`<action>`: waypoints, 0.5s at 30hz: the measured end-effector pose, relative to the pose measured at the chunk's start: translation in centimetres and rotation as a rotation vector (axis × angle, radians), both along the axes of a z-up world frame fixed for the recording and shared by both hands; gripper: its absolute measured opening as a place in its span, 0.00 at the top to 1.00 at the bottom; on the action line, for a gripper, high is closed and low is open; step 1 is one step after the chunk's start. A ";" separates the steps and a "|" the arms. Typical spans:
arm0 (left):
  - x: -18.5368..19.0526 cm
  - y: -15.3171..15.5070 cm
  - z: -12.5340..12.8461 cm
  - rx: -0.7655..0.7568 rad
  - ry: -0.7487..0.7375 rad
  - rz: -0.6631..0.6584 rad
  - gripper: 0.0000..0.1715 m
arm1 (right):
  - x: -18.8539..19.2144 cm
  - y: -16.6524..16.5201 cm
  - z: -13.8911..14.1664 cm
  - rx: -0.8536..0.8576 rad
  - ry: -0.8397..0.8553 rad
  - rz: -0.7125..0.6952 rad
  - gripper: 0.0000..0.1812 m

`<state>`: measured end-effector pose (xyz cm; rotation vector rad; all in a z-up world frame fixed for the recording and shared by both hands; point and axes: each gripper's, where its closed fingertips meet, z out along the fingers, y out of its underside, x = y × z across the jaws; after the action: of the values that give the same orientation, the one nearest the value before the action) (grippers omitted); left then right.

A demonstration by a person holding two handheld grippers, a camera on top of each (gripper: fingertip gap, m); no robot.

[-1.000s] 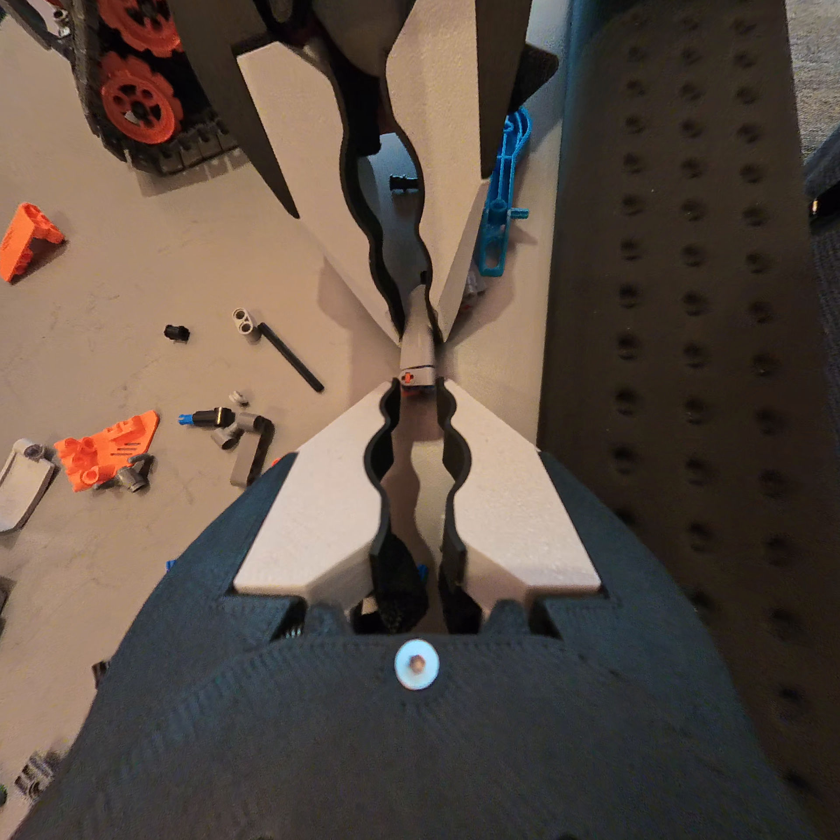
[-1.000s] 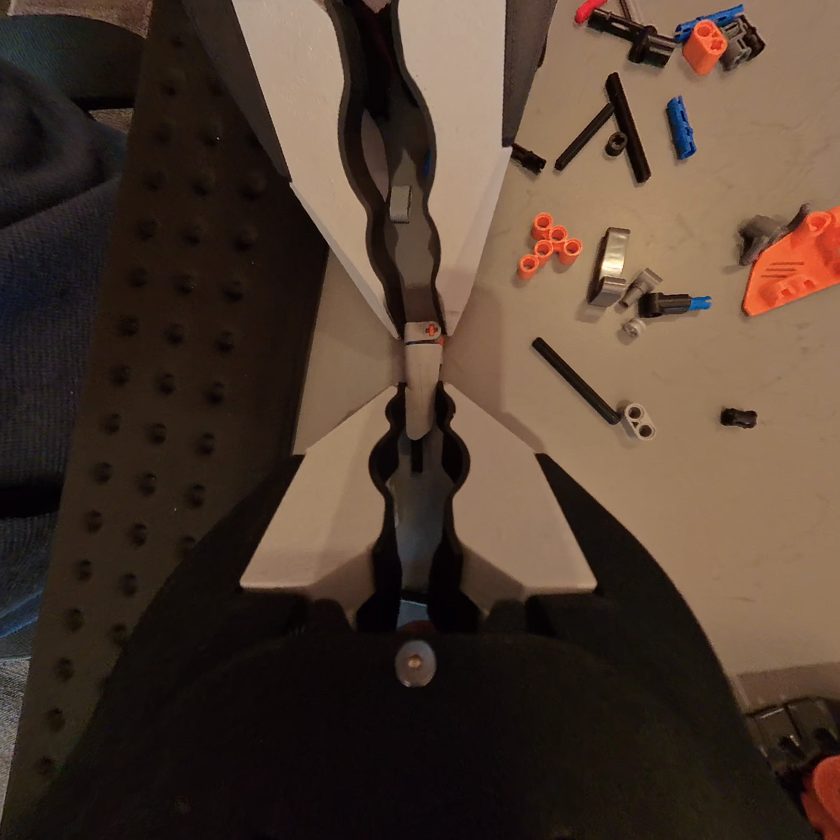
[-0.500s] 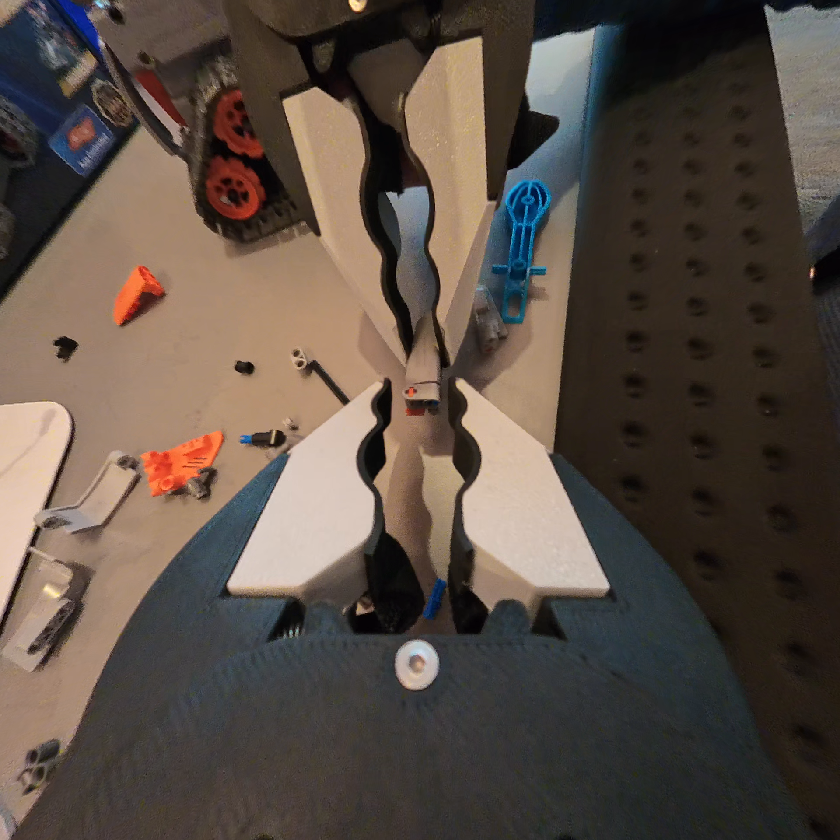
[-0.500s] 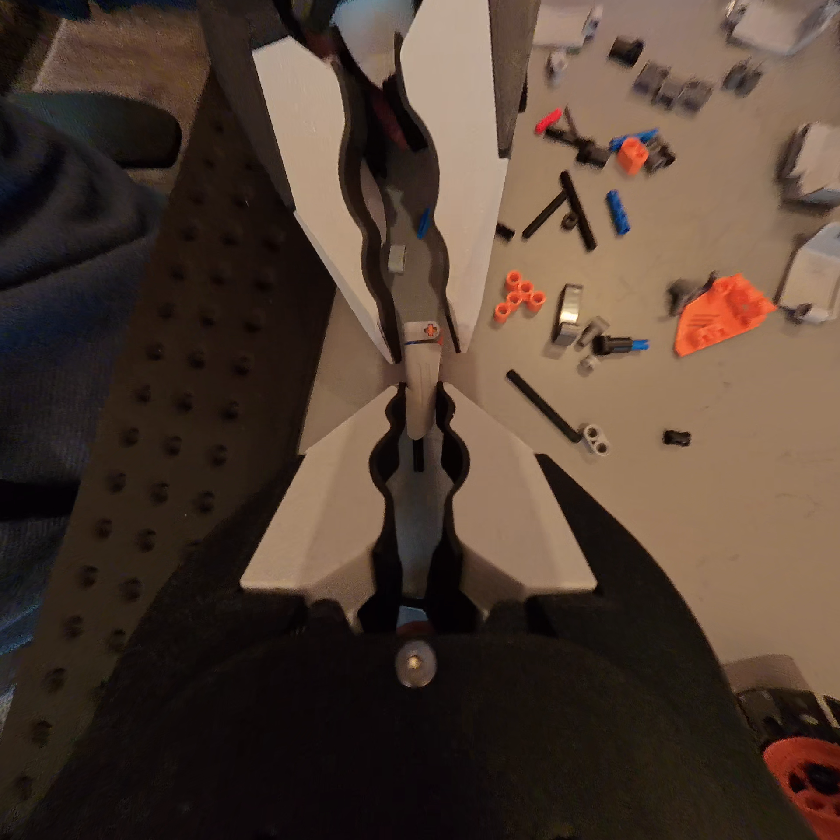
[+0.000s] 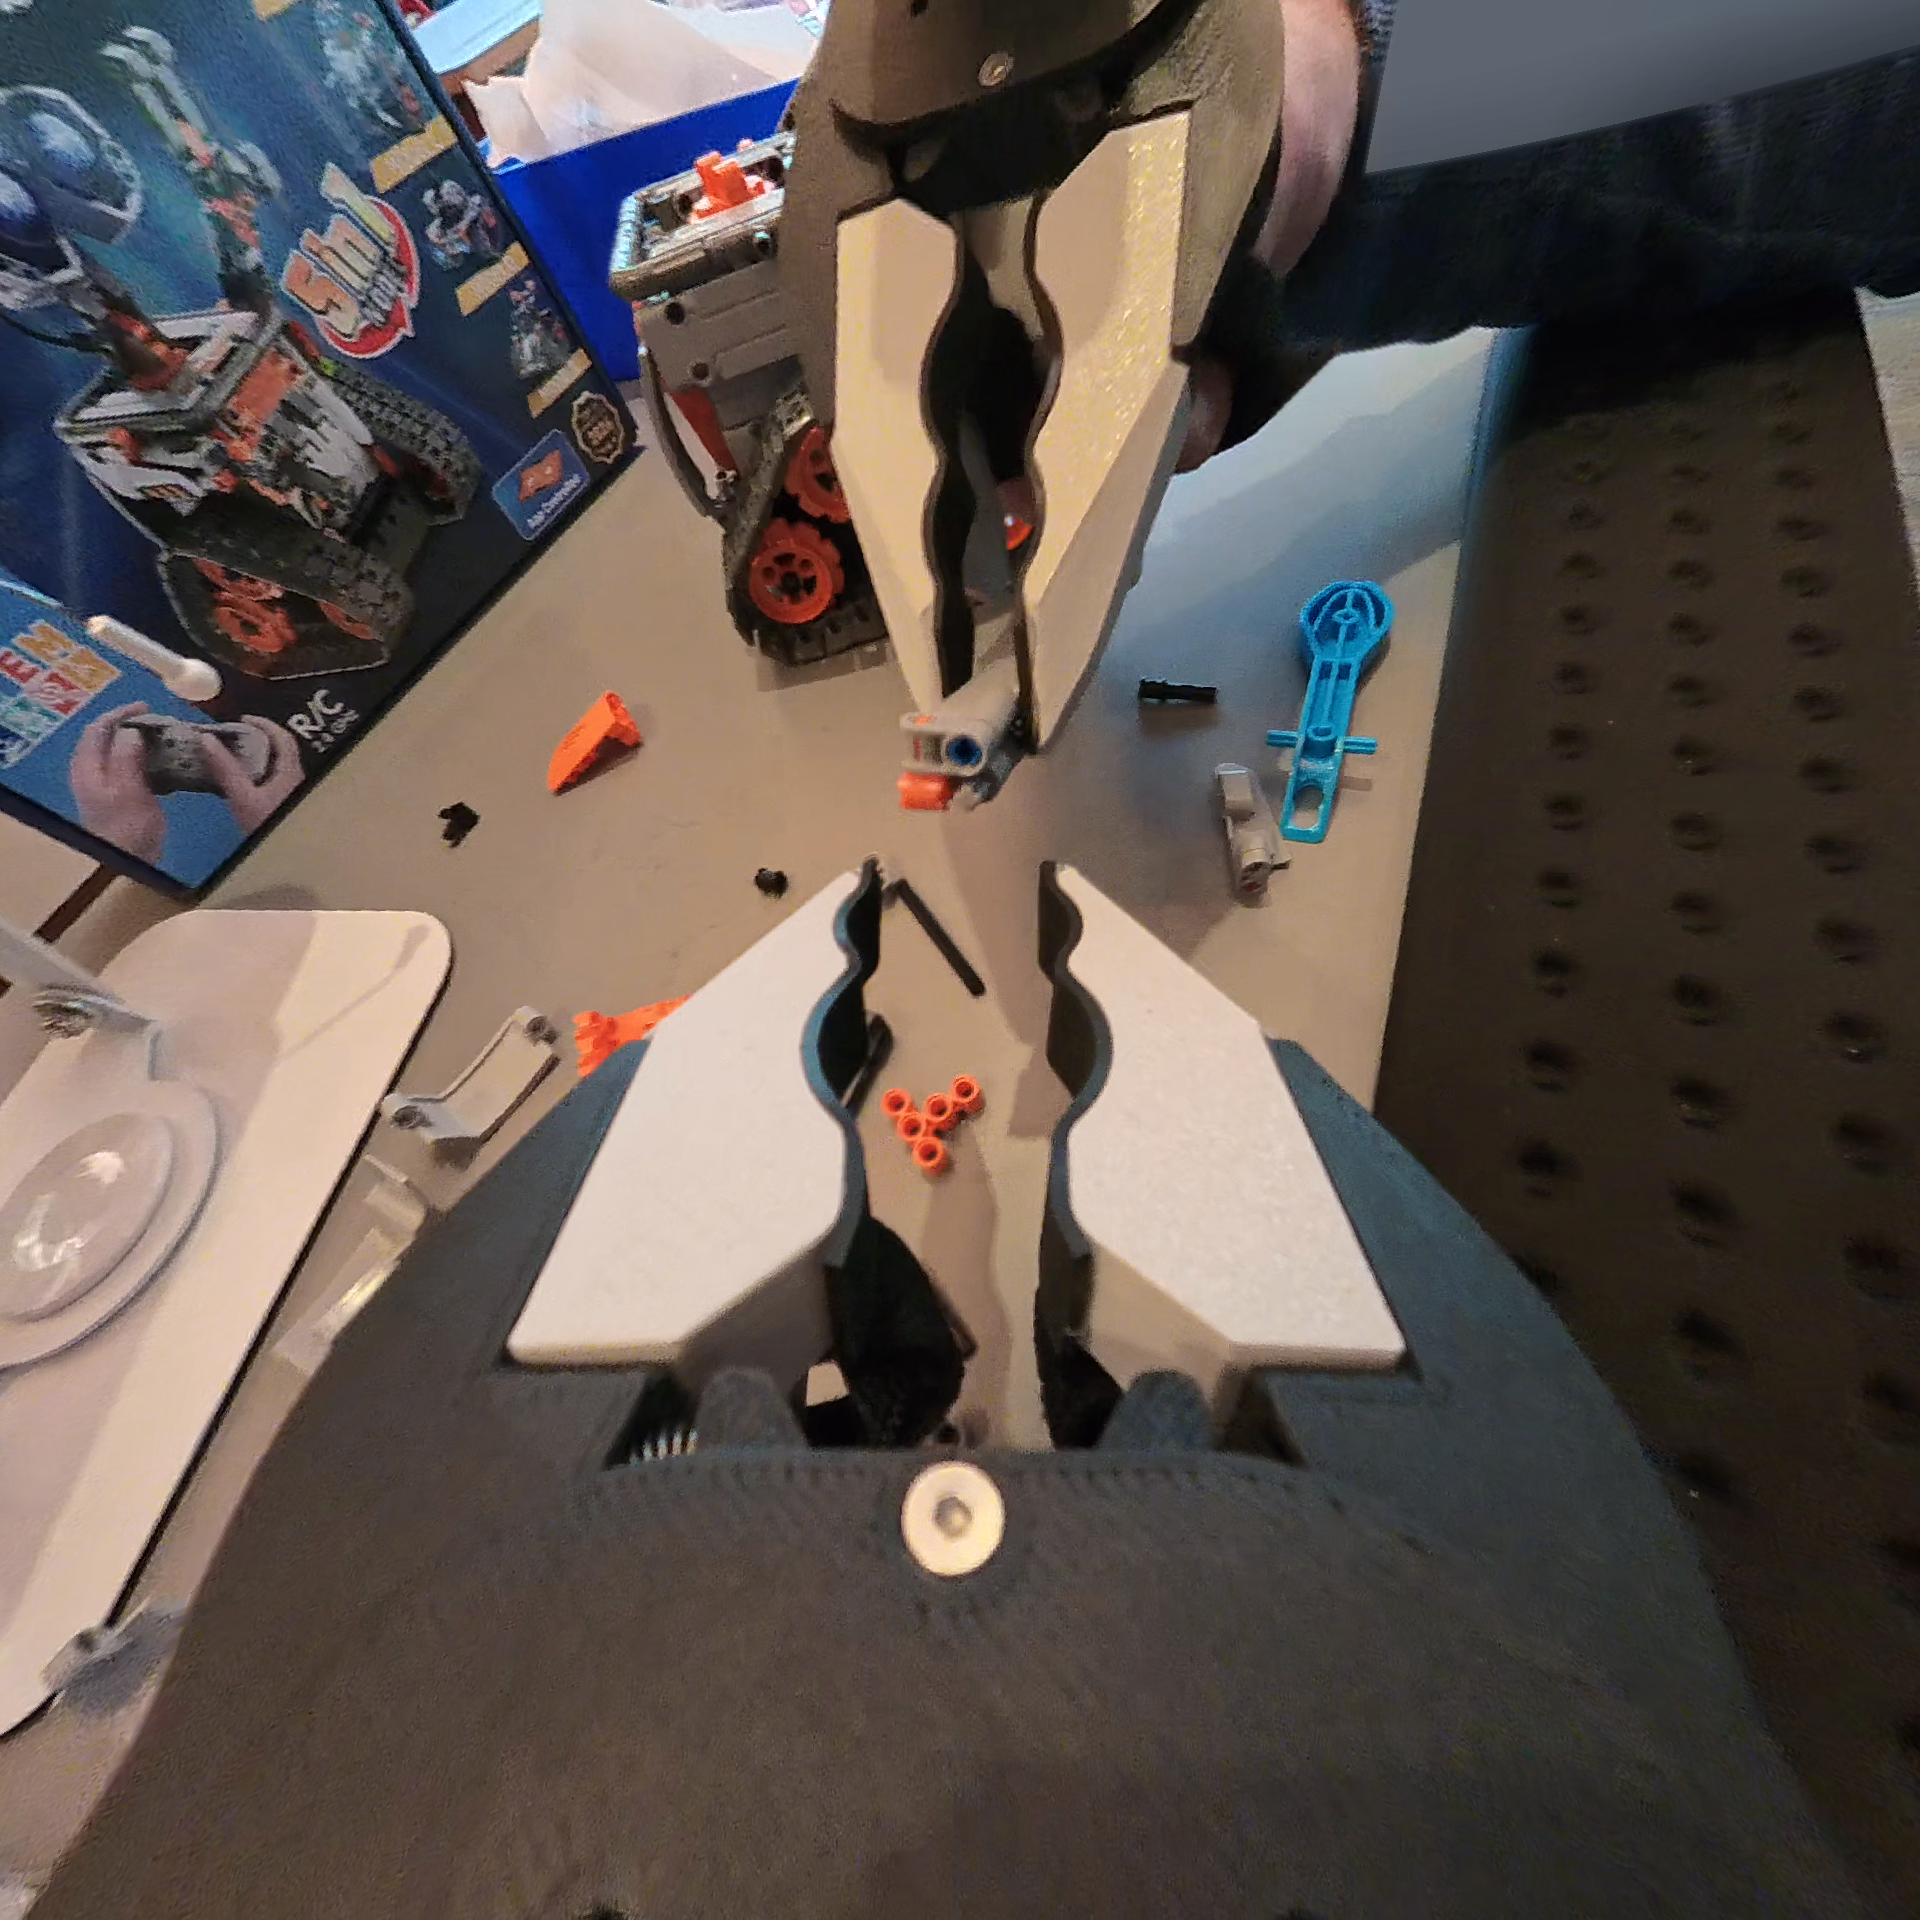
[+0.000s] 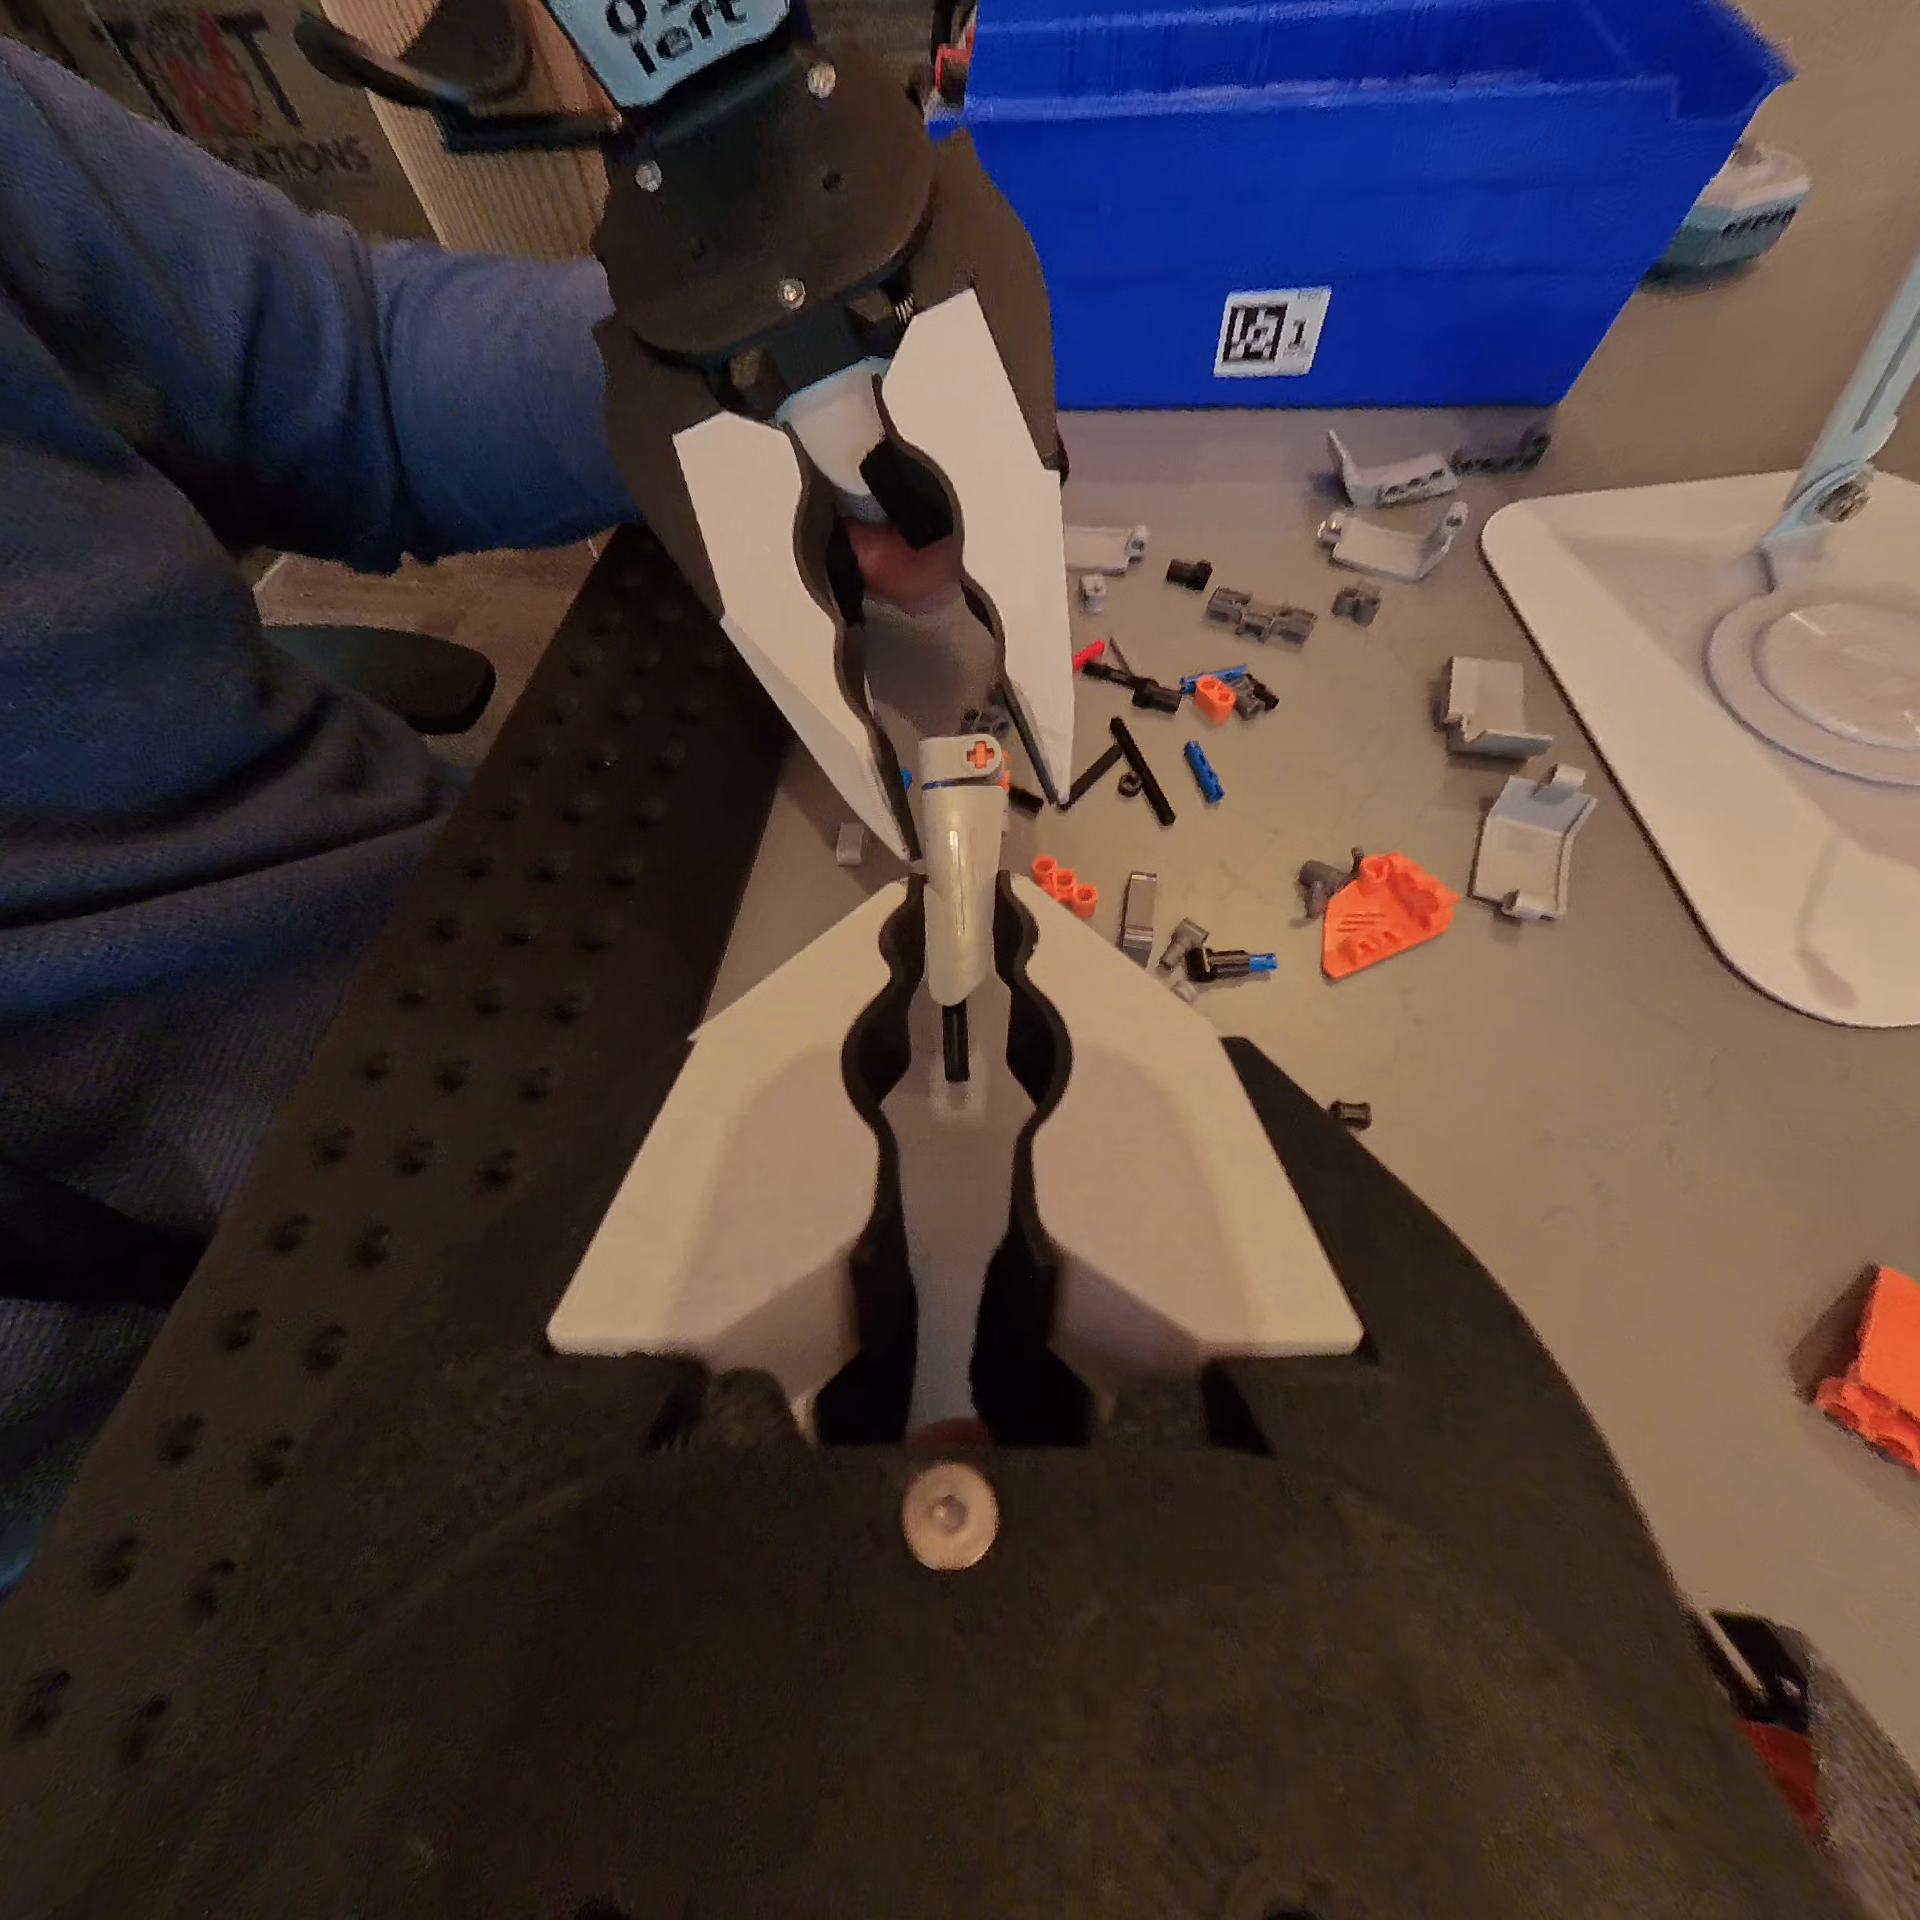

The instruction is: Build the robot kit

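two grippers facing: right gripper [image 6: 951, 883] clamped on grey assembly [image 6: 961, 862] above table [image 6: 1351, 1039]; left gripper [image 5: 956, 873] spread wide, empty. shallow tip hold; possible slip, drop among loose parts.

2 wrist views facing each other, close above shared table [image 5: 665, 831]

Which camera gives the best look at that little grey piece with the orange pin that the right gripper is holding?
The right wrist view: the grey piece shows lengthwise between the right gripper fingers. The left wrist view shows only its end, poking from the fingertips, apart from the open left gripper.
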<state>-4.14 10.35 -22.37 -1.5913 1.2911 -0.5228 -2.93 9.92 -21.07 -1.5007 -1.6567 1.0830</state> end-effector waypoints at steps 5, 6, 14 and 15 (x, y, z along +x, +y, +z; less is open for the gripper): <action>-1.8 0.6 0.4 0.042 0.030 0.070 0.84 | 0.4 0.4 0.6 0.001 0.022 -0.024 0.94; -2.4 0.7 0.5 0.053 0.040 0.092 0.84 | 0.5 0.6 0.4 0.003 0.006 -0.032 0.94; -9.2 0.8 0.5 0.065 0.178 0.278 0.84 | 3.0 0.2 -4.5 0.025 -0.299 -0.019 0.94; -9.9 0.6 -0.1 0.039 0.213 0.287 0.84 | 3.2 -0.1 -5.0 0.025 -0.330 -0.007 0.94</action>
<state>-14.07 10.91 -22.42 -1.7983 1.1906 -0.1524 0.24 9.85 -26.02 -1.7388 -1.8736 0.8391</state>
